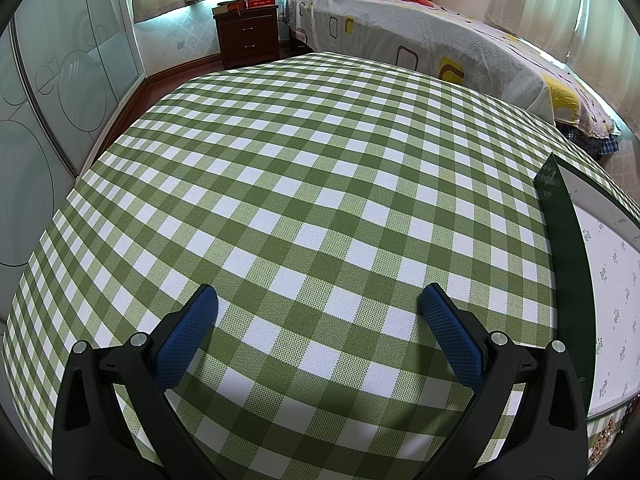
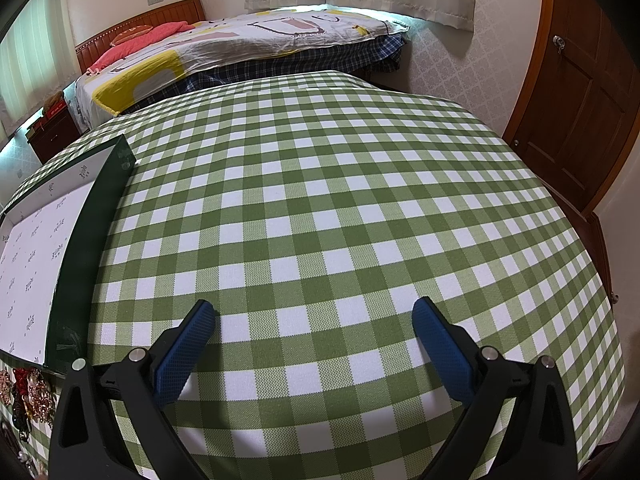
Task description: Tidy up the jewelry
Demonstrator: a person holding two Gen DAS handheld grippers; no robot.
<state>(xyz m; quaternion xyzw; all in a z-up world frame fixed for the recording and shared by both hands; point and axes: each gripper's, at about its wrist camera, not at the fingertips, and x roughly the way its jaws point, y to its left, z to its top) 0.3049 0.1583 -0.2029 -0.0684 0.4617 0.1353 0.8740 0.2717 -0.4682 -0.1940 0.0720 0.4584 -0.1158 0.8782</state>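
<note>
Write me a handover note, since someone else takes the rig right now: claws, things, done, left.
Left claw: open, empty, over bare tablecloth.
Right claw: open, empty, also over bare cloth.
Box: dark green, open, white printed lining, lies between the two claws; nothing shows in the part in view.
Jewelry: a pile on the cloth at the box's near end, outside it.
Done: nothing visible.
Left: pick the pieces up and put them in the box.

1. Left gripper [image 1: 318,294]: black moulded plastic arms, triangular cut-outs, round silver screw heads at pivots.
2. Right gripper [image 2: 313,308]: identical black frame and silver screws.
3. Blue textured rubber finger pads [image 1: 188,338] on both.
</note>
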